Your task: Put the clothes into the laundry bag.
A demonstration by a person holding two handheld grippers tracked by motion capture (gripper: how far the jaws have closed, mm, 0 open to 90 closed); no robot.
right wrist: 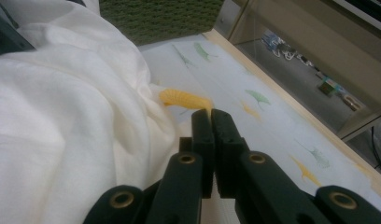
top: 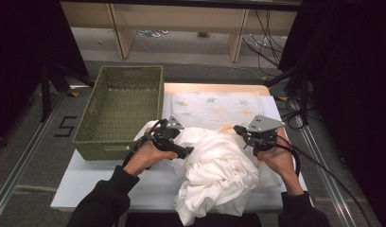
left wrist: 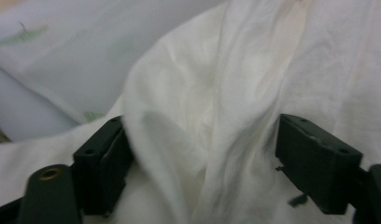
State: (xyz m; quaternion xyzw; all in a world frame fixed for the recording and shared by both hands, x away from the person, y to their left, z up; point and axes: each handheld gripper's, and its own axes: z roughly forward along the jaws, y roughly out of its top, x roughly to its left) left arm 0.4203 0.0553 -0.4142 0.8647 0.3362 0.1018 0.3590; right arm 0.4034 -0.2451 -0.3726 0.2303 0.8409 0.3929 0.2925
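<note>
Two claws work a crumpled white cotton cloth (top: 218,168) heaped on the table (top: 87,182): left claw (left wrist: 198,158) released, a fold between its spread jaws; right claw (right wrist: 211,122) clenched empty beside it. Light, limp fabric, probably best pinched at an edge.

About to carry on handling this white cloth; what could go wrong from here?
The white cloth hangs over the near table edge, so it may slide off. The left gripper stands open around a fold, gripping nothing. The right gripper is shut beside the cloth, seemingly empty, so a lift may leave it behind.
</note>
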